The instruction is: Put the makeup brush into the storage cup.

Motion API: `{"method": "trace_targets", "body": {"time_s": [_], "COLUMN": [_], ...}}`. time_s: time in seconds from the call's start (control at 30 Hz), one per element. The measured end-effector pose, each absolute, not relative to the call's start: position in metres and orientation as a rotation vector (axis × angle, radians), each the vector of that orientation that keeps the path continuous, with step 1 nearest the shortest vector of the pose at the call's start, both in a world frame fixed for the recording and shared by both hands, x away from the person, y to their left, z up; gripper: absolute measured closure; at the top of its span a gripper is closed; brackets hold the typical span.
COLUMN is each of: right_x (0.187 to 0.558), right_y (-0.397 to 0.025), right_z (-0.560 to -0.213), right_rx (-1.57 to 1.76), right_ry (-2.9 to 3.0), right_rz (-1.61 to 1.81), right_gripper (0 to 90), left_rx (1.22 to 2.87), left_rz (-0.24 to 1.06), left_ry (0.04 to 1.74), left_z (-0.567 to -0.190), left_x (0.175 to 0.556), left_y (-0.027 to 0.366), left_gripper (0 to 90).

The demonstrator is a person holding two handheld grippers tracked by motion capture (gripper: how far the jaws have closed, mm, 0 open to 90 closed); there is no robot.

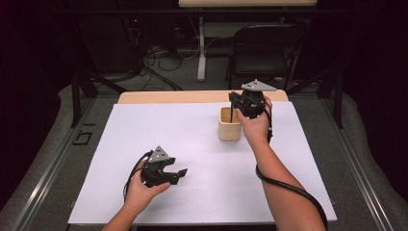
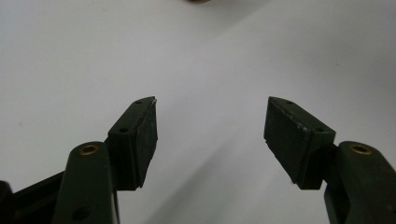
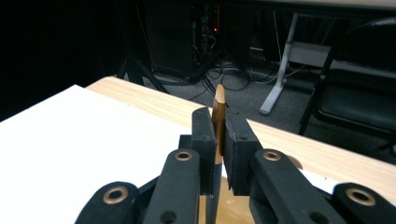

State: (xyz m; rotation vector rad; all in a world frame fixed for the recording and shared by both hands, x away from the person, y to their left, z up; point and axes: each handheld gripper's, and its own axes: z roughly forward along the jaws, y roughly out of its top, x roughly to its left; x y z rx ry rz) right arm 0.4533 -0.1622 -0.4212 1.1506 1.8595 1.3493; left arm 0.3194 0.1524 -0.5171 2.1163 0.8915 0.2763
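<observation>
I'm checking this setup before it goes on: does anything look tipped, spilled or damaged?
Nothing stands out. The beige cup stands upright on the white sheet, with no spill around it. The right gripper is clamped on a thin brown stick above the cup. The left gripper is open over bare sheet.

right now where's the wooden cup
In the high view the wooden cup stands on the white sheet toward the far right, directly under the right gripper, which holds a thin dark stick dipping into it.
</observation>
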Motion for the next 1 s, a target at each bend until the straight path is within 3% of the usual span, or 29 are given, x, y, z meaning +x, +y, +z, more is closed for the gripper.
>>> {"method": "trace_targets", "body": {"time_s": [1.0], "right_x": [0.452], "right_y": [-0.163], "right_z": [-0.462], "right_rx": [1.201], "right_ry": [1.926], "right_rz": [1.278], "right_gripper": [84.1], "left_rx": [2.111], "left_rz": [0.269], "left_ry": [0.896], "left_z": [-0.518], "left_x": [0.319], "left_y": [0.152], "left_gripper": [35.1]}}
